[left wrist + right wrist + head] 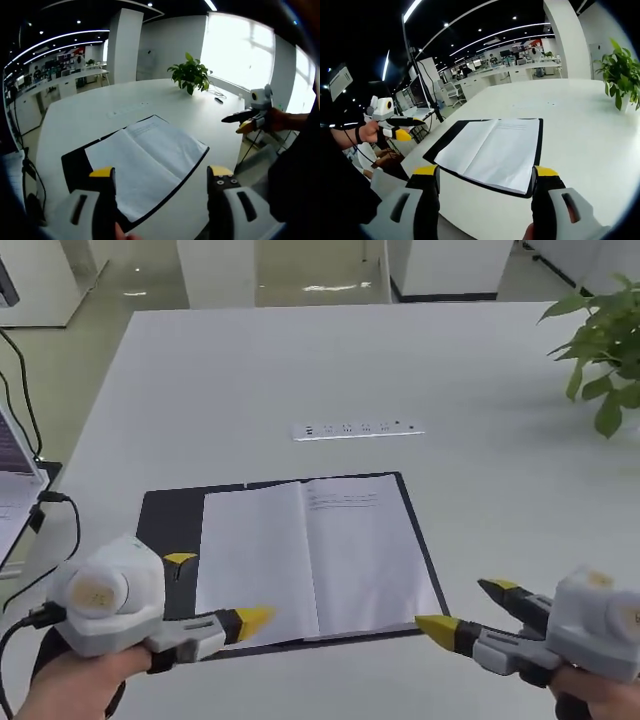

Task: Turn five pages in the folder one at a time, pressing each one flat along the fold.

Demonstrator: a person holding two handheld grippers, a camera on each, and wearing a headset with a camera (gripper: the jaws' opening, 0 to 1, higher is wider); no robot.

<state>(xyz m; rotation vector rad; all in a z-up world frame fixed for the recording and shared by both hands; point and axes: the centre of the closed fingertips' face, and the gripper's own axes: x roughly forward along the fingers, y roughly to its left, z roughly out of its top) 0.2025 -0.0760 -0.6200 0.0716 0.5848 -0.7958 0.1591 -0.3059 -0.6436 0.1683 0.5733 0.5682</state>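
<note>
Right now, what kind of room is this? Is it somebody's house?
Probably an open-plan office, not a house. A long white table carries a power strip and an open folder. Rows of desks stretch behind under strip lights, and a potted plant stands on the table.

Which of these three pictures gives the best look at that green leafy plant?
The left gripper view: the plant stands whole there, small but unblocked. The head view cuts it off at the right edge, and the right gripper view likewise catches part of it at its right edge.
</note>
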